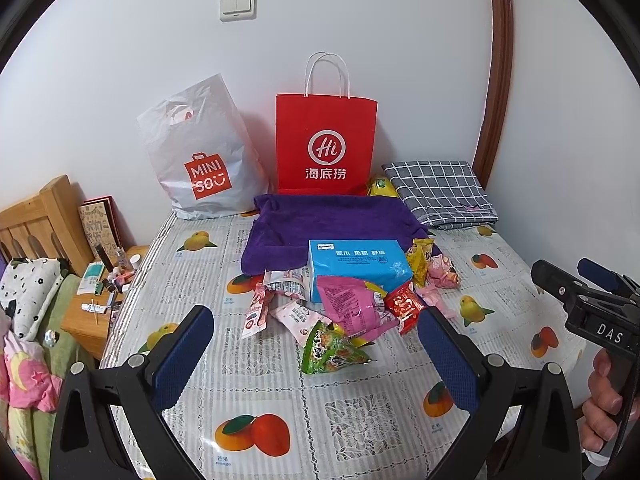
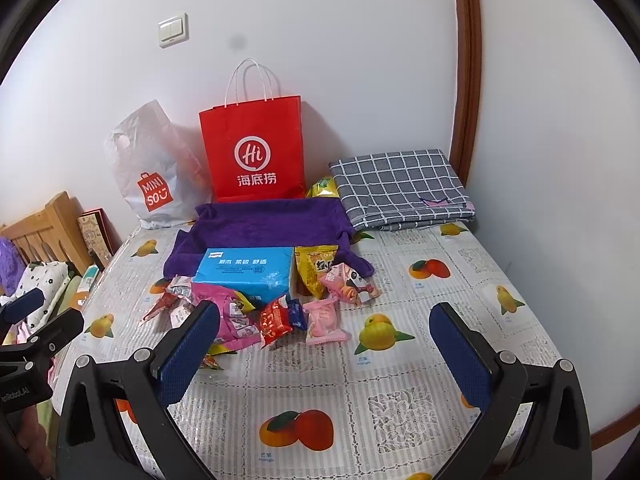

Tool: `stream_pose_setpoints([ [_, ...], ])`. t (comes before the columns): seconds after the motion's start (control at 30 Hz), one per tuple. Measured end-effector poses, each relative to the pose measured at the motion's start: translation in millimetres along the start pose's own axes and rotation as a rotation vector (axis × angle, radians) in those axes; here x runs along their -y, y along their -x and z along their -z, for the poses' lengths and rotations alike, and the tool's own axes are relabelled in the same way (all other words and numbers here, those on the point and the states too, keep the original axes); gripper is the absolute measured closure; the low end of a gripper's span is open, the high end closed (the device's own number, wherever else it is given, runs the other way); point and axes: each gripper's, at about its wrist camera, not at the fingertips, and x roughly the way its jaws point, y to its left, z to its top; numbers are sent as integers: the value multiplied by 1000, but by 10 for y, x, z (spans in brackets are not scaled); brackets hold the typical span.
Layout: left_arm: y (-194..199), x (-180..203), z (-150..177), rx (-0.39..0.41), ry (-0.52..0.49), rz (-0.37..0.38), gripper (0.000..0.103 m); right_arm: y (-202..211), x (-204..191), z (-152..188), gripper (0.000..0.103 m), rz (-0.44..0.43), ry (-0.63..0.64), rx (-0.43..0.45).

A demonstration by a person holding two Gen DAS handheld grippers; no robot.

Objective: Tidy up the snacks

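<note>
Both grippers hang above the near part of the table, empty. Left gripper point(image 1: 316, 332): fingers spread wide, nothing between them. Right gripper point(image 2: 324, 326): fingers likewise spread wide, nothing held; a hand point(image 1: 604, 400) grips its handle at the right edge of the left wrist view.

Snacks lie in a loose heap at the middle of the table point(image 2: 400, 420), on a fruit-patterned cover. Green packet point(image 1: 330, 350) sits nearest the left gripper, partly under a large pink bag point(image 1: 350, 308). Red packet point(image 2: 274, 322) lies beside a small pink packet point(image 2: 324, 320), the two touching or nearly so. Yellow bag point(image 2: 316, 270) stands tilted just right of a blue tissue pack point(image 2: 246, 274), which lies behind the heap. More small wrappers lie to the left of the heap; their print is too small to read.

Purple cloth point(image 1: 332, 220) lies under the back edge of the tissue pack. Behind it, against the wall, stand a red paper bag point(image 1: 326, 144) and a white plastic bag point(image 1: 200, 160). Folded checked cloth point(image 2: 400, 188) lies at the far right corner.
</note>
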Motion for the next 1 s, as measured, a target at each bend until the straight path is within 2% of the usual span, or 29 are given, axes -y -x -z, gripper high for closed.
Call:
stream_pose_setpoints([
  [1.0, 24, 30, 19, 2, -5, 3, 0, 57, -12, 16, 0, -6, -6, 7],
])
